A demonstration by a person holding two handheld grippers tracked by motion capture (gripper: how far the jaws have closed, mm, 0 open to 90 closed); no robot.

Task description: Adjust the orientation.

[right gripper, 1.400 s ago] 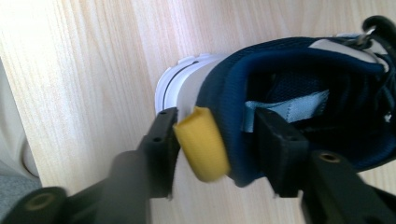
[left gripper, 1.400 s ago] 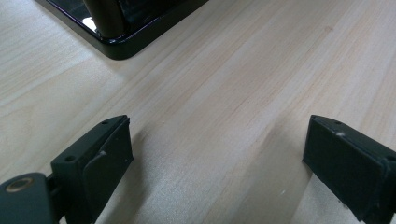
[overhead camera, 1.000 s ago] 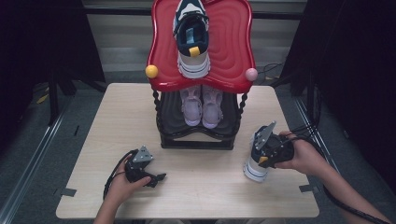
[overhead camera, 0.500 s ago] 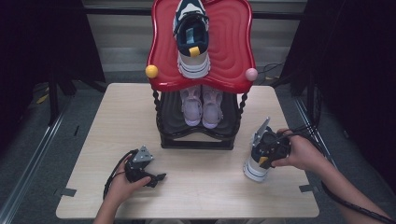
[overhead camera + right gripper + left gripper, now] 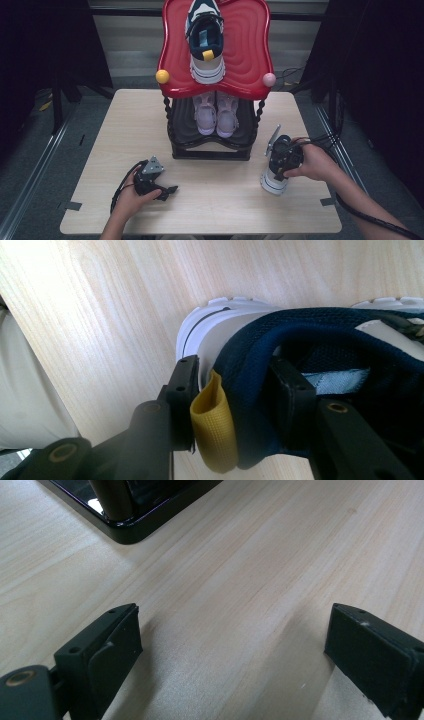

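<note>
Light wood table (image 5: 115,135): black shoe rack (image 5: 210,150), navy-white sneaker (image 5: 274,182) on it.

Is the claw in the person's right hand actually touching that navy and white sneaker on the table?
Touching. The right gripper view shows the right gripper astride the sneaker's heel collar, one jaw outside, one inside.

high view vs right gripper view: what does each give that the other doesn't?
High view alone: the red rack with a matching navy shoe on top, a pink pair below, and the left gripper resting on the table.
Right gripper view alone: one jaw inside the collar, one outside beside the yellow heel tab.
Both: right gripper at the navy-and-white shoe's heel.
</note>
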